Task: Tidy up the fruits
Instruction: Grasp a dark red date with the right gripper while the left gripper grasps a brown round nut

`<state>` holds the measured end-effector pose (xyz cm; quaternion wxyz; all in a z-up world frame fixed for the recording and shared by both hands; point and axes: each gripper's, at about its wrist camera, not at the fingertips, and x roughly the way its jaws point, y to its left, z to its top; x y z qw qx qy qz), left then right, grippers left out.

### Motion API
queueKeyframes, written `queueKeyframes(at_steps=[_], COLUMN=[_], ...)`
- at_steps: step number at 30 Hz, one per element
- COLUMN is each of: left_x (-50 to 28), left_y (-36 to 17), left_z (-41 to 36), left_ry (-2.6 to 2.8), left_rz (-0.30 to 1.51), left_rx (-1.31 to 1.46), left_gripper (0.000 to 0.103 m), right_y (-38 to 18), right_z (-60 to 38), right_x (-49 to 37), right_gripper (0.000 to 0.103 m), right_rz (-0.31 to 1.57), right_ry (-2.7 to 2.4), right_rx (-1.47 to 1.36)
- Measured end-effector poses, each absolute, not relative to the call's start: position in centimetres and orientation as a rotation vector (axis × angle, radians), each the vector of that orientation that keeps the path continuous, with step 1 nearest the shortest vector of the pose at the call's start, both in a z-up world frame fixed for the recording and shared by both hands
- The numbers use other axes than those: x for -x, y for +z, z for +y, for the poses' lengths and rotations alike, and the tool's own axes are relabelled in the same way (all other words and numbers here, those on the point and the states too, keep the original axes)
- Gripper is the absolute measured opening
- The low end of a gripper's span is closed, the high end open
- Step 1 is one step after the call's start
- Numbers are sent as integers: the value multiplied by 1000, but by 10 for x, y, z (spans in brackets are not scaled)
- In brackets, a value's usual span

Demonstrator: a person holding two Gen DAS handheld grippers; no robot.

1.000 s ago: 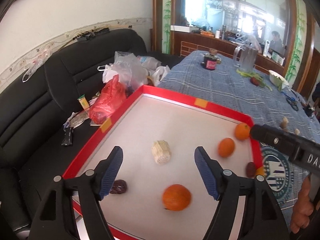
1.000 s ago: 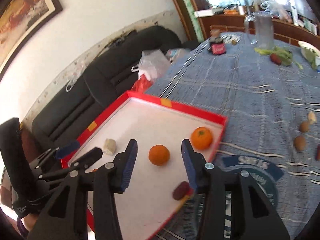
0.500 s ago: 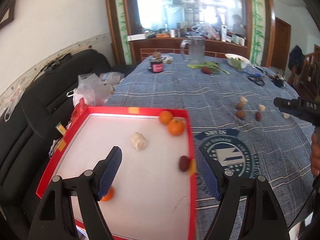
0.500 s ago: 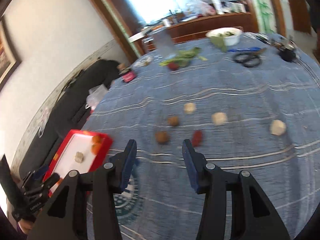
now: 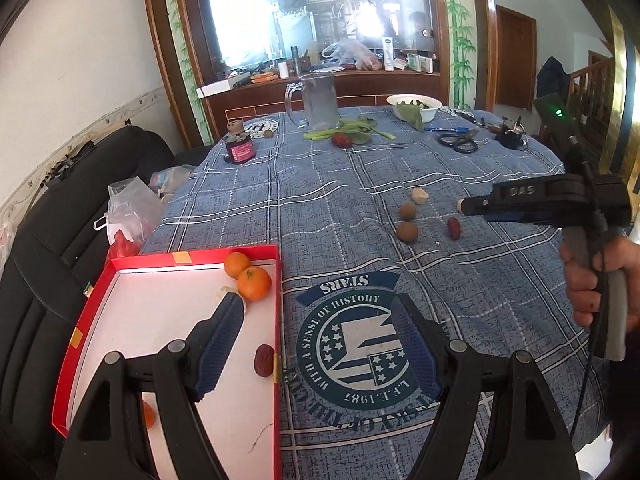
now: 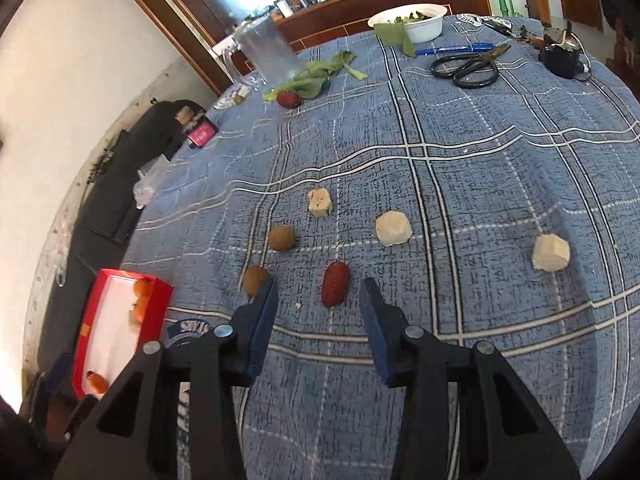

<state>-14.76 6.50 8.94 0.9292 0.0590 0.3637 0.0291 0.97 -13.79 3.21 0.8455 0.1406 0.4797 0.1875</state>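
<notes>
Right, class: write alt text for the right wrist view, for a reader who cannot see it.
The open right gripper hovers over a blue checked tablecloth, its jaws either side of a red date. Two brown round fruits and three pale chunks lie nearby; a red tray with oranges sits far left.

right tool (image 6: pixel 316 304) moved from tray (image 6: pixel 158 300) to date (image 6: pixel 335 283)

round emblem (image 5: pixel 356 344) printed on the blue tablecloth (image 5: pixel 320 200), reads "STARS", "WITH A SENSE OF HISTORY" and "L.E.E. 1987" upside down around a flag crest, right gripper (image 5: pixel 464 205) body says "DAS" in raised letters, jar label too blurry to read
</notes>
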Motion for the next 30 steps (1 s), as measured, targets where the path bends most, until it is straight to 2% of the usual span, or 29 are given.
queueKeyframes(at_steps=[2, 6, 8, 10, 17, 22, 28, 30], left_x=[146, 135, 130, 122, 81, 51, 23, 16], left_y=[88, 88, 87, 86, 75, 59, 38, 34], left_z=[69, 74, 72, 69, 48, 20, -7, -13], left_ry=[74, 88, 88, 81, 23, -14, -43, -49], left_rz=[753, 767, 770, 777, 807, 837, 880, 885], left_rx=[-117, -100, -103, -103, -49, -52, -87, -97], left_gripper=[76, 76, 76, 76, 76, 75, 61, 59], right_y=[25, 12, 6, 6, 13, 36, 43, 43], right_z=[-131, -117, -111, -110, -150, -188, -224, -226], right_x=[-16, -28, -31, -30, -31, -27, -29, -32], right_gripper=[35, 30, 21, 18, 18, 18, 18, 18], right_rz=[1032, 1067, 1081, 1052, 1007, 902, 842, 847], right_ry=[386, 346, 340, 334, 364, 344, 288, 285], right_rx=[-284, -221, -182, -145, -320, -466, -582, -599])
